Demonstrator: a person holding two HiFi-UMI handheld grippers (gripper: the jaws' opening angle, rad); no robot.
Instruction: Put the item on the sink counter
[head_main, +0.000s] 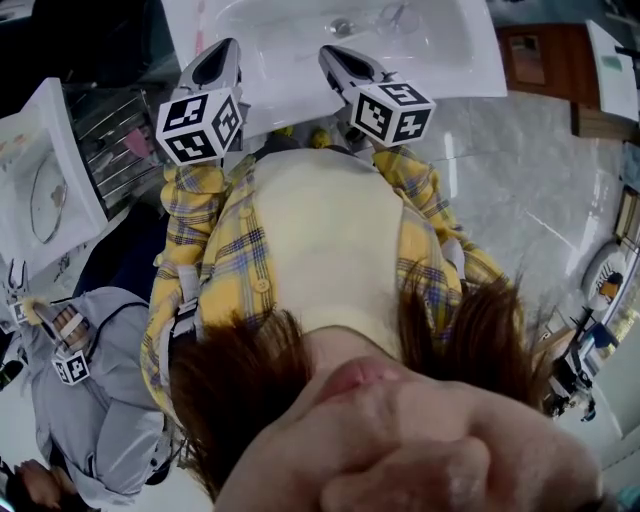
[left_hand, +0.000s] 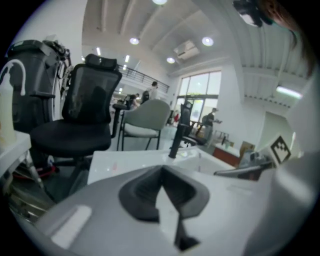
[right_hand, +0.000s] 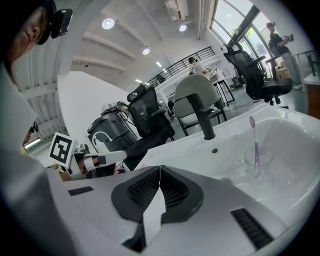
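The white sink counter (head_main: 285, 85) lies at the top of the head view, just beyond both grippers. A clear glass (right_hand: 258, 161) with a purple toothbrush (right_hand: 254, 137) stands in the basin, below the black faucet (right_hand: 202, 118). My left gripper (head_main: 222, 50) hovers over the counter's left edge, its jaws pressed together with nothing between them (left_hand: 161, 172). My right gripper (head_main: 336, 54) hangs over the counter's front edge, also shut and holding nothing (right_hand: 159, 170). The glass (head_main: 386, 20) stays well ahead of the right gripper. A faint pink mark (head_main: 198, 40) shows on the counter's left side.
A black office chair (left_hand: 80, 117) and a grey chair (left_hand: 145, 120) stand behind the sink. A metal rack (head_main: 115, 140) sits left of the counter. A person in grey (head_main: 85, 390) with another gripper stands at the lower left. A wooden cabinet (head_main: 535, 60) is right of the sink.
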